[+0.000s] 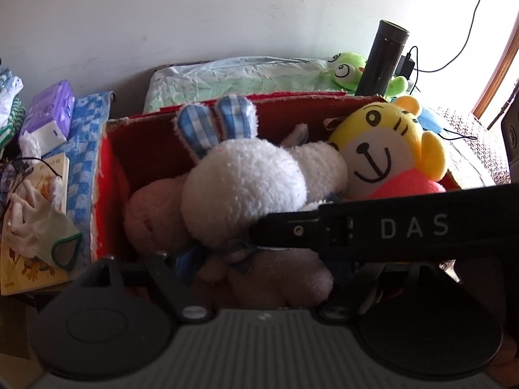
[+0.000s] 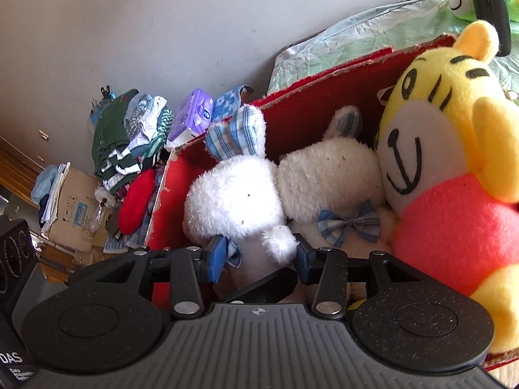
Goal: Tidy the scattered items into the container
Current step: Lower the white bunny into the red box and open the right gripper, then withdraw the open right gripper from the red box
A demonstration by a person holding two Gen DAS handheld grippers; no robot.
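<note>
The white rabbit (image 2: 233, 191) lies in the red box (image 2: 311, 103), against a second rabbit (image 2: 327, 175) and the yellow tiger (image 2: 431, 136). The right gripper (image 2: 259, 256) stands partly open with the rabbit's body between its blue pads; whether they press, I cannot tell. The left gripper (image 1: 246, 259) sits low among the toys, its fingertips hidden, its state unclear. Pulling back carelessly could snag plush and drag it out
</note>
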